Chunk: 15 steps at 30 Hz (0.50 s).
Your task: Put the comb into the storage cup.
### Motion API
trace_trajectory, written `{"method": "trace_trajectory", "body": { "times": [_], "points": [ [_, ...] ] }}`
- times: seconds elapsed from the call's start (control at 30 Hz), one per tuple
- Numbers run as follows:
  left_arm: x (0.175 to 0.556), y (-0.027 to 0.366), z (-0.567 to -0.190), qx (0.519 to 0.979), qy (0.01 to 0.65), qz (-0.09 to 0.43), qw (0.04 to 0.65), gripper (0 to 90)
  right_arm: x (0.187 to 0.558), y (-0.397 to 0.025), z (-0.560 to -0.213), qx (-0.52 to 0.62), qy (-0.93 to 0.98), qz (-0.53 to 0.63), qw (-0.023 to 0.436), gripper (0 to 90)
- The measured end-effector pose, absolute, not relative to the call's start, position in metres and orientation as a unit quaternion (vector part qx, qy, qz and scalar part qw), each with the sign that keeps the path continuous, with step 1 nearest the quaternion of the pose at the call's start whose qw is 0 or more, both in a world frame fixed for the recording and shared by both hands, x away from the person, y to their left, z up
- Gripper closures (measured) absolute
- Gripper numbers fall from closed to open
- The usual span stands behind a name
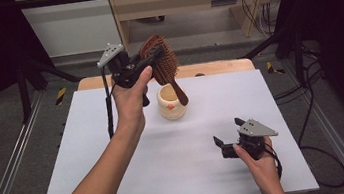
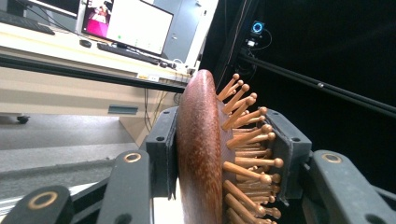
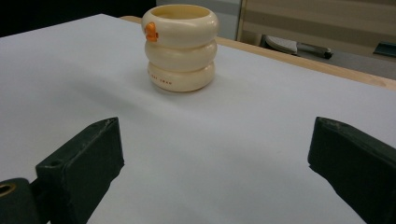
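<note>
— White covers the desk (image 1: pixel 117 154), with dark curtains at both sides and a pale wooden bench beyond its far edge. What is the left tool (image 1: pixel 147 60) doing?

— It is lifted well above the desk in the person's left hand (image 1: pixel 130 100). Its jaws are closed on the head of a wooden hairbrush (image 1: pixel 161 63): in the left gripper view one pad presses the smooth brown back of the hairbrush (image 2: pixel 201 154) and the other sits against the peg-like bristles.

— How does the brush hang from that tool?

— Tilted. The head is up at the jaws, and the handle slopes down and away from the tool, with its end over the mouth of a cream cup (image 1: pixel 171 104) that stands just below and beside the tool. Whether the handle touches the cup's rim cannot be told.

— And the right tool (image 1: pixel 227 142)?

— It sits low over the near part of the desk in the right hand (image 1: pixel 261 161), well apart from the left tool. Its jaws stand wide apart and hold nothing. In the right gripper view the cup (image 3: pixel 180 46) stands ahead of that tool, between the lines of its two jaws: three stacked rings with a small orange mark near the rim.
</note>
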<state>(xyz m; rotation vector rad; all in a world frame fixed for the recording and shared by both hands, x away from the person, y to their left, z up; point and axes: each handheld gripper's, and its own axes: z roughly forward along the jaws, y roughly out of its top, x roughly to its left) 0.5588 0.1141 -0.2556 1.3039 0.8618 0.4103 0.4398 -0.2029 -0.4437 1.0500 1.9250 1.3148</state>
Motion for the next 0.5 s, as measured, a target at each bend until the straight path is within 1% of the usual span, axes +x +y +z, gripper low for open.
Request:
{"method": "trace_trajectory", "body": {
  "times": [0.5],
  "points": [
    [0.569,0.103,-0.255,0.581,0.382,0.202,0.690,51.5,0.440,-0.204,-0.443,0.393,0.717,0.499,0.285,3.3]
  ]
}}
